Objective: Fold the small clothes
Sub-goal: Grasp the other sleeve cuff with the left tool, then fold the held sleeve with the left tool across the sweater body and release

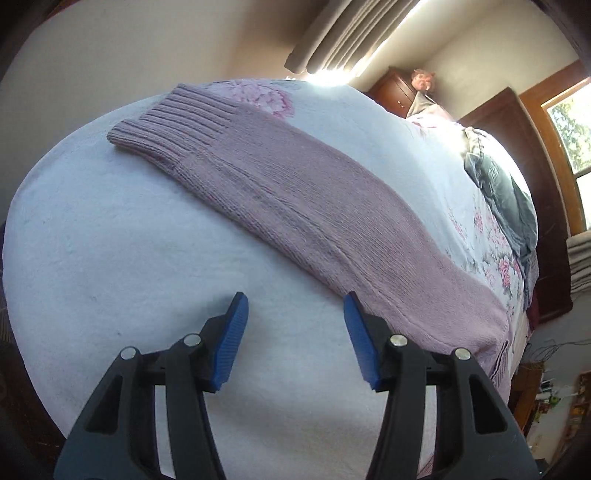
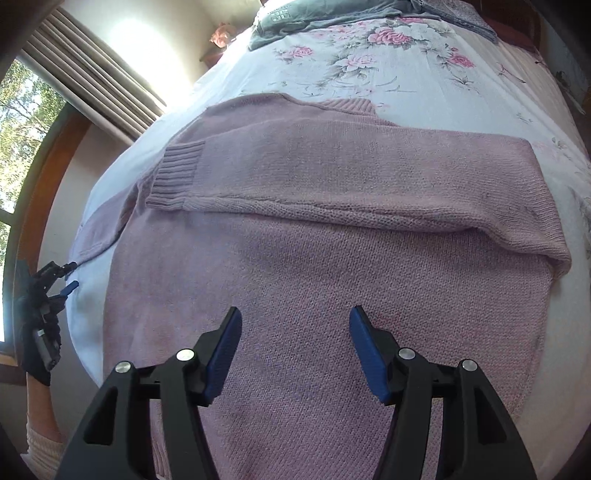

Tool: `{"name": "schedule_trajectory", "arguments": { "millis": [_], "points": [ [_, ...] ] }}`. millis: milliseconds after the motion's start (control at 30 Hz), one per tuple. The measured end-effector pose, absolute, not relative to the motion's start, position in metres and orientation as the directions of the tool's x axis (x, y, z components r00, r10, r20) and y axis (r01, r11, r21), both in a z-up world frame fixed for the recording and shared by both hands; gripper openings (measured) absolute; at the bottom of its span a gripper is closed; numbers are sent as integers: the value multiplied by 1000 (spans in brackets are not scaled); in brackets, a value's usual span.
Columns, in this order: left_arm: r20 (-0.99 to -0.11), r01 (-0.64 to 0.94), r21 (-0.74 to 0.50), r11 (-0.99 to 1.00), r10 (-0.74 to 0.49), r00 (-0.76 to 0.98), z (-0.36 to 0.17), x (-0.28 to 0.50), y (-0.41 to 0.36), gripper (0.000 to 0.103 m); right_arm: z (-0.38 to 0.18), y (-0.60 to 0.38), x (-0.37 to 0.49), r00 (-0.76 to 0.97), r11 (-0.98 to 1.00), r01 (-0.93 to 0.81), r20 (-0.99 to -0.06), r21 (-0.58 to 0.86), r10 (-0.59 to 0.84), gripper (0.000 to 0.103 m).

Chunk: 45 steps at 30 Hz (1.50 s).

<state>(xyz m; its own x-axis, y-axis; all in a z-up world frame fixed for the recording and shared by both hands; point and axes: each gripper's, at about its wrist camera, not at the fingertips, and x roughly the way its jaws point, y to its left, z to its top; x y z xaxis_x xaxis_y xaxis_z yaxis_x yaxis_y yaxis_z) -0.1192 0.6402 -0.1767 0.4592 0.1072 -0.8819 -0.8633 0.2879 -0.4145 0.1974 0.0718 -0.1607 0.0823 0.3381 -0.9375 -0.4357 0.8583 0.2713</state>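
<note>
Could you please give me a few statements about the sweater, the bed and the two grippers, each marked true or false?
1. The left gripper is shut on a sleeve. False: its jaws stand apart with nothing between them.
2. One sleeve of the pink sweater is folded across its body. True.
3. The other sleeve lies stretched out on the white cover. True.
4. The right gripper holds the sweater's hem. False: it is open over the sweater's body.
5. A grey garment lies further up the bed. True.
6. The sweater is bright green. False: it is pale pink.
</note>
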Motion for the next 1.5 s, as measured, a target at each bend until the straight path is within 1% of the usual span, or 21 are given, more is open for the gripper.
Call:
{"name": "schedule_trajectory", "arguments": {
  "millis": [100, 200, 300, 500, 600, 700, 767, 933, 1033, 1100, 1300, 1400, 1500],
  "points": [
    [-841, -839, -499, 218, 112, 530, -186, -133, 667, 48, -167, 78, 195, 92, 872, -426, -948, 240, 306, 61],
    [-811, -817, -546, 186, 126, 571, -192, -137, 689, 48, -169, 82, 193, 106, 879, -420, -949, 227, 296, 66],
    [-781, -791, -594, 144, 133, 610, -200, -140, 706, 48, -171, 85, 193, 118, 887, -411, -953, 210, 281, 67],
    [-753, -770, -628, 109, 162, 637, -212, -143, 727, 38, -176, 88, 196, 133, 900, -387, -954, 200, 269, 67],
    [-749, -768, -632, 102, 172, 639, -217, -145, 735, 31, -178, 91, 197, 140, 903, -385, -955, 191, 262, 68],
    [-750, -769, -632, 91, 175, 637, -221, -150, 739, 24, -179, 93, 196, 144, 904, -386, -956, 182, 255, 70],
    [-754, -774, -627, 92, 181, 632, -222, -153, 740, 16, -179, 93, 196, 148, 905, -387, -957, 178, 251, 70],
    [-760, -784, -612, 108, 194, 620, -219, -153, 741, 9, -179, 91, 195, 150, 904, -386, -955, 183, 257, 70],
    [-769, -796, -593, 120, 208, 605, -210, -148, 738, 5, -178, 89, 195, 149, 903, -385, -953, 190, 264, 70],
    [-766, -800, -582, 147, 231, 600, -199, -143, 734, 5, -177, 88, 194, 149, 902, -384, -951, 195, 269, 69],
    [-721, -770, -557, 311, 278, 634, -144, -108, 705, 4, -166, 73, 189, 164, 906, -363, -942, 220, 294, 67],
    [-703, -740, -527, 419, 274, 656, -114, -76, 676, 4, -157, 64, 186, 184, 905, -361, -935, 224, 304, 67],
    [-691, -694, -505, 513, 241, 681, -92, -39, 642, 4, -149, 55, 183, 200, 903, -361, -926, 233, 319, 67]
  ]
}}
